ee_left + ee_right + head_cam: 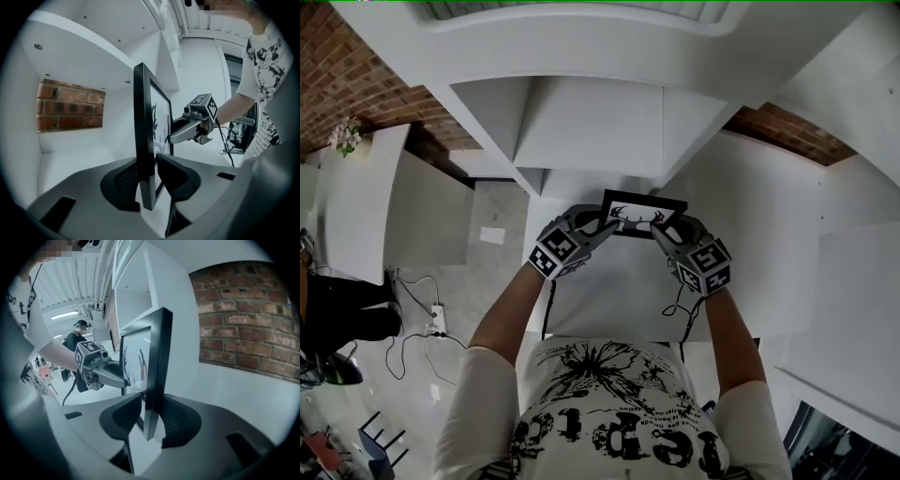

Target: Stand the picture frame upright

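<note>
A black picture frame (642,214) with a white print of a dark antlered figure hangs between my two grippers in front of the white shelf unit. My left gripper (605,223) clamps its left edge and my right gripper (661,228) clamps its right edge. In the left gripper view the frame (143,117) stands on edge between the jaws of the left gripper (152,174), with the right gripper (187,132) at its far side. In the right gripper view the frame (159,357) stands between the jaws of the right gripper (152,411), and the left gripper (110,373) holds the opposite side.
An open white shelf compartment (581,122) lies just beyond the frame, with a brick wall (70,105) behind it. A low white cabinet (356,206) with a small flower (345,136) stands at left. Cables (412,323) lie on the floor. Another person (79,341) stands far off.
</note>
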### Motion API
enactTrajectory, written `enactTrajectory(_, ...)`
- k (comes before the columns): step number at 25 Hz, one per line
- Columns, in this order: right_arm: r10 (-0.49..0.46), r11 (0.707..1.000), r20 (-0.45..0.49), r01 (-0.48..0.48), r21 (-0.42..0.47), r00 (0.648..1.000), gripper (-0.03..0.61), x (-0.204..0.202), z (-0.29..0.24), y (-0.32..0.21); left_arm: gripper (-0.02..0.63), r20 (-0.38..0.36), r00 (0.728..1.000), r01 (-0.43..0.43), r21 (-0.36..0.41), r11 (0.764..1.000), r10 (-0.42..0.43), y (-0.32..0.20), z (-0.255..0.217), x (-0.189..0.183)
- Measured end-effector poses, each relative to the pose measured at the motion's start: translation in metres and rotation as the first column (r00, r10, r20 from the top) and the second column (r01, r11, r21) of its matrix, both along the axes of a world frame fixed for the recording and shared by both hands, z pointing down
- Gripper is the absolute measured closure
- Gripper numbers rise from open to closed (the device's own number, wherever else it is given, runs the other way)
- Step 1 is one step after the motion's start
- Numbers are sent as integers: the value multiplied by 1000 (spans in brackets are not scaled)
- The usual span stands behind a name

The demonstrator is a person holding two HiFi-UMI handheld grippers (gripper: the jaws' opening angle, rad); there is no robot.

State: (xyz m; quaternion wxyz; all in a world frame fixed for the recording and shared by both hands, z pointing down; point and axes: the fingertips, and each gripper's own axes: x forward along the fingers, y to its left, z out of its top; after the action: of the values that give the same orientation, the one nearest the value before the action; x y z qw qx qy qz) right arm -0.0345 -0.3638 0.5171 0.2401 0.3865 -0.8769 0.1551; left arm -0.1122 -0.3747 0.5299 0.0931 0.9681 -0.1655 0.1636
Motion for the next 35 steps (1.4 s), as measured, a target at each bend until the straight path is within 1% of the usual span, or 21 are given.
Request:
enactTrajectory(5,21,1000,-67,-21,-5,998,442,1,10,-20,494,45,999,2,-2,1000,-2,-18,12,2)
enactTrajectory(7,28,1000,-76,-29,-10,997,439,1,14,-26,494,50,999,9,1,1000,-9,-25,15,1)
enactTrajectory(10,32,999,-82,-33,-19,996,437,-3,19,-35,489,43,999,25,-20,1000,-24,-32,18,-3)
enactTrajectory(15,40,999,-103,-42,-17,994,436,-9,25,-45,479,76,996,50,-24,998,-48,-44,30,-11)
enactTrajectory(17,44,999,-110,-46,-12,993,434,-11,26,-46,477,77,995,59,-25,998,-56,-46,31,-11)
enactTrajectory(25,65,998,-109,-65,2,992,430,-13,26,-53,462,82,992,100,-51,994,-96,-53,33,-14)
enactTrajectory(28,85,996,-101,-85,3,991,430,-12,26,-54,449,88,989,129,-68,989,-123,-57,32,-16)
enactTrajectory(31,109,994,-87,-110,-4,990,430,-11,26,-56,439,93,984,157,-68,985,-151,-64,31,-18)
enactTrajectory(35,114,993,-94,-115,1,989,430,-10,26,-59,436,99,982,169,-84,982,-160,-65,32,-18)
